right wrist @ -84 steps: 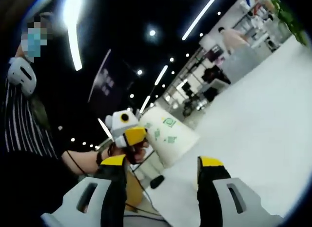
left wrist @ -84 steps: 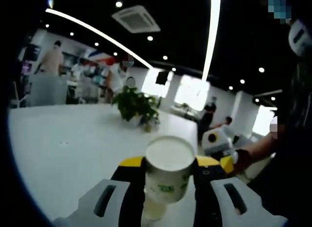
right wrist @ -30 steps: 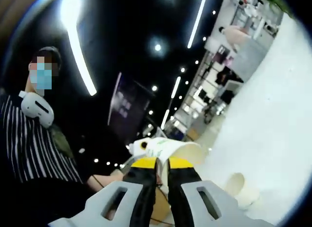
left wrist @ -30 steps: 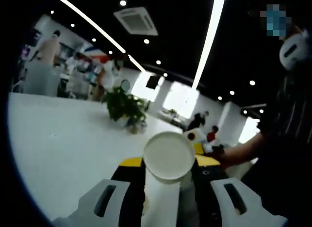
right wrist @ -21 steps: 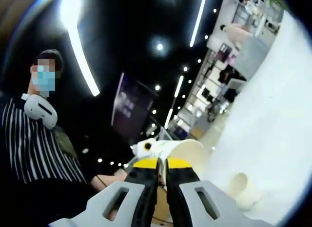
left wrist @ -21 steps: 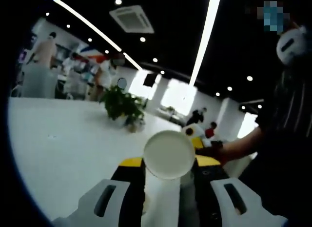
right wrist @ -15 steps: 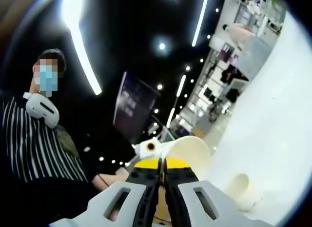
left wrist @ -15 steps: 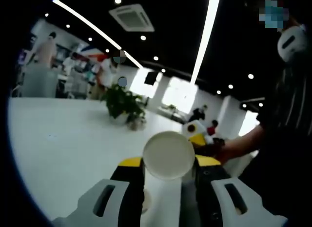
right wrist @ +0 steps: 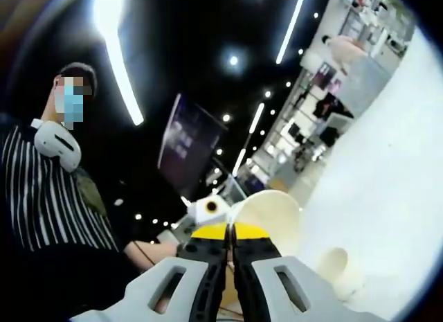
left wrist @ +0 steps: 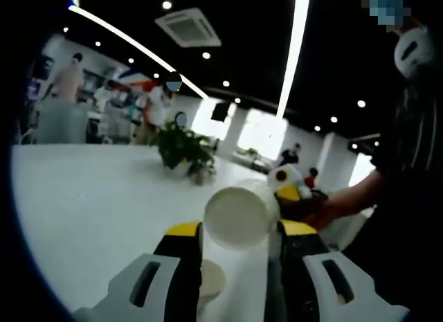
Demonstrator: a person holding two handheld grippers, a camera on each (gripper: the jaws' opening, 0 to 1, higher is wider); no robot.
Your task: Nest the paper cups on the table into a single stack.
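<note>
With my right hand-held gripper (right wrist: 230,233) pinched shut on the rim of the paper cup (left wrist: 239,215) held up between the left hand-held gripper (left wrist: 240,233)'s open jaws, I judged it might twist loose and miss the cup lying on the table (left wrist: 90,218).

Left tool (left wrist: 239,239) apart, right tool (right wrist: 230,233) pinched.

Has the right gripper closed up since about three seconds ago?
Yes. In the right gripper view the right gripper had its yellow-tipped jaws wide apart then; now they are pressed together on the rim of the paper cup, above the white table.
</note>
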